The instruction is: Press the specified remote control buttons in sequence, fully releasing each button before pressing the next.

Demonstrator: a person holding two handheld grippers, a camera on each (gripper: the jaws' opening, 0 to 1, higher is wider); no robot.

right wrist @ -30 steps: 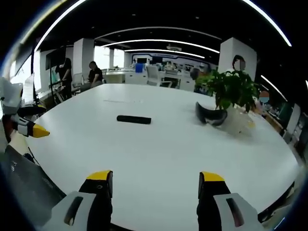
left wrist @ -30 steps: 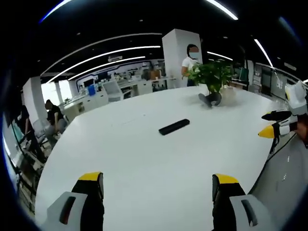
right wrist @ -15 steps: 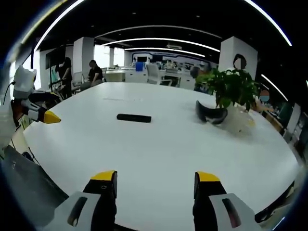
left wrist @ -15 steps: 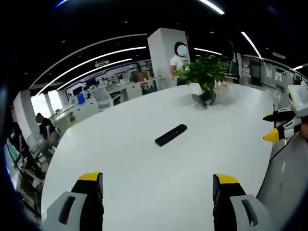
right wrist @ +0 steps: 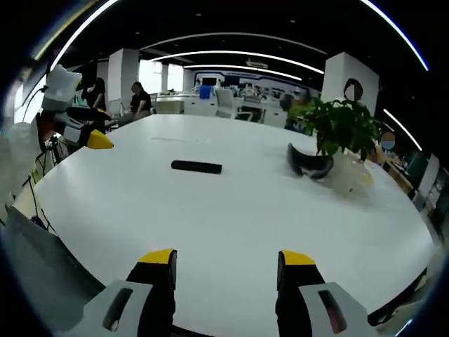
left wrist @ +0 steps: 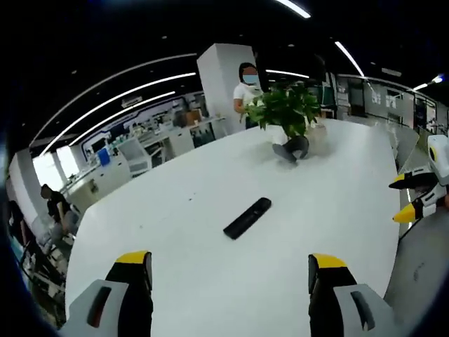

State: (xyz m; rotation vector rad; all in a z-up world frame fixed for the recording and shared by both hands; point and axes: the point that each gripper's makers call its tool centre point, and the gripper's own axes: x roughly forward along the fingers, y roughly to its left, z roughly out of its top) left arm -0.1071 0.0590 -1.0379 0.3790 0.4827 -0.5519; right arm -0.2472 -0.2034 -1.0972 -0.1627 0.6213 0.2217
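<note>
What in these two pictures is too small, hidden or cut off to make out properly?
- Slim black remote control: its buttons are too small to see in either view.
- Grey curved object beside the green potted plant: unidentifiable at this size.
- Left tool: cut off by the right gripper view's edge.

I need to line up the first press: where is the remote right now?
The remote lies flat on the white table, mid-table ahead of both open tongs, with the potted plant beyond it.
</note>
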